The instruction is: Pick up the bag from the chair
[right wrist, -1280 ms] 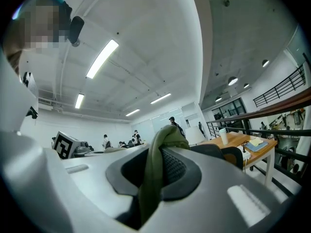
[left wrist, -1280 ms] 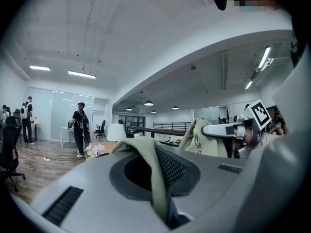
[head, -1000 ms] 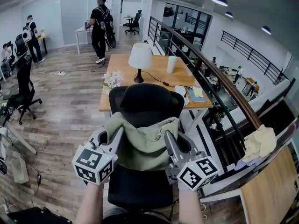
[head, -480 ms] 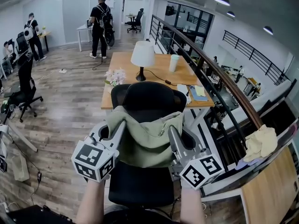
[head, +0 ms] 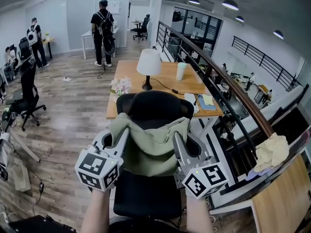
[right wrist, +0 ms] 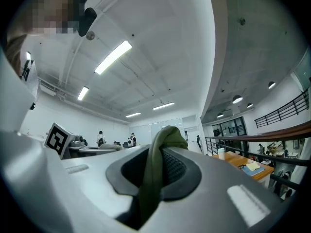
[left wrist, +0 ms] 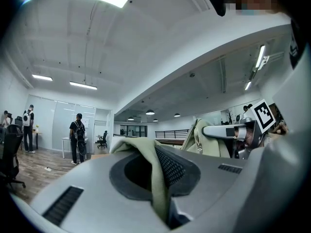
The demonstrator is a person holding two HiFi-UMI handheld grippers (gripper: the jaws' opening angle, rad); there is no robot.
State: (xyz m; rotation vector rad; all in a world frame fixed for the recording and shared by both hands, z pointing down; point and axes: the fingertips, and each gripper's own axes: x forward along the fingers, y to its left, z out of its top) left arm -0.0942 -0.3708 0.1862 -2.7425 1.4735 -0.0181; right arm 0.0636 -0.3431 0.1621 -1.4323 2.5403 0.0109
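An olive-green cloth bag (head: 149,147) hangs in the air above the seat of a black office chair (head: 150,111). My left gripper (head: 121,136) is shut on the bag's left top corner, and the fabric (left wrist: 158,178) runs pinched between its jaws. The right gripper (head: 177,139) is shut on the right top corner, where a fold of green cloth (right wrist: 153,178) is clamped. The bag's zipper edge (left wrist: 198,139) and my right gripper (left wrist: 233,132) show in the left gripper view. The bag hides most of the chair's seat.
Behind the chair stands a wooden desk (head: 163,76) with a white lamp (head: 148,64), a cup (head: 181,71), flowers (head: 120,86) and books (head: 204,101). A dark railing (head: 228,86) runs along the right. People stand at the far left; another black chair (head: 26,93) is there.
The bag and both grippers stay nearly in place, shifting slightly; the view has drifted a little, and the person in black at the back has stepped left.
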